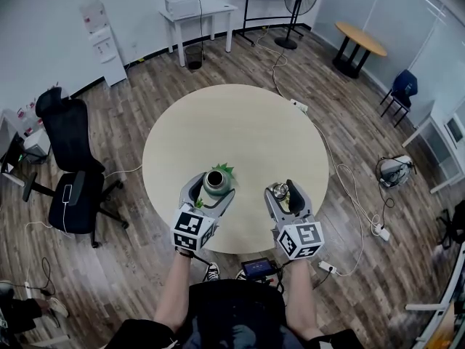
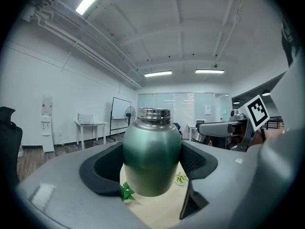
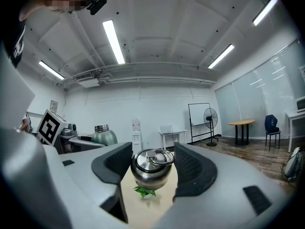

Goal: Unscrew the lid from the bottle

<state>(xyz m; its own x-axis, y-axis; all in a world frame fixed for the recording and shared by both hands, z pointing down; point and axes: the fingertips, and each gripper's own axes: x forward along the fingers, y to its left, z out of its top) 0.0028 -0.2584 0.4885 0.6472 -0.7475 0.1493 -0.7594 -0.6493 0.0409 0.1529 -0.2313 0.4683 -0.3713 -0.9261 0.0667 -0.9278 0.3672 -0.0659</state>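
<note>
The left gripper [image 2: 151,170] is clamped on the bottle [image 2: 151,151]. Its dark, curved pads [image 2: 199,160], dimpled like mesh on the inner face, press on both sides of the rounded body. The bottle is a squat, barrel-shaped metal flask with a satin green finish. It narrows at a sloped shoulder to a short neck of bare polished steel [image 2: 153,113] with ridged rings. In the head view the neck shows as an open round mouth, with the lid off.

The right gripper [image 3: 151,168] sits just beside the left and a little apart from it. It holds the lid [image 3: 151,167] at a narrower spread. The lid is a domed cap of shiny steel, and a thin wire ring lies folded flat on its top. The same kind of black textured pads [image 3: 191,170] close on its two sides.

Both pieces hang above the near edge of the table [image 1: 240,122], a round, smooth top of pale wood grain. On it, just beyond the left jaws, lies a small sprig [image 1: 222,169] of pointed green leaves.
</note>
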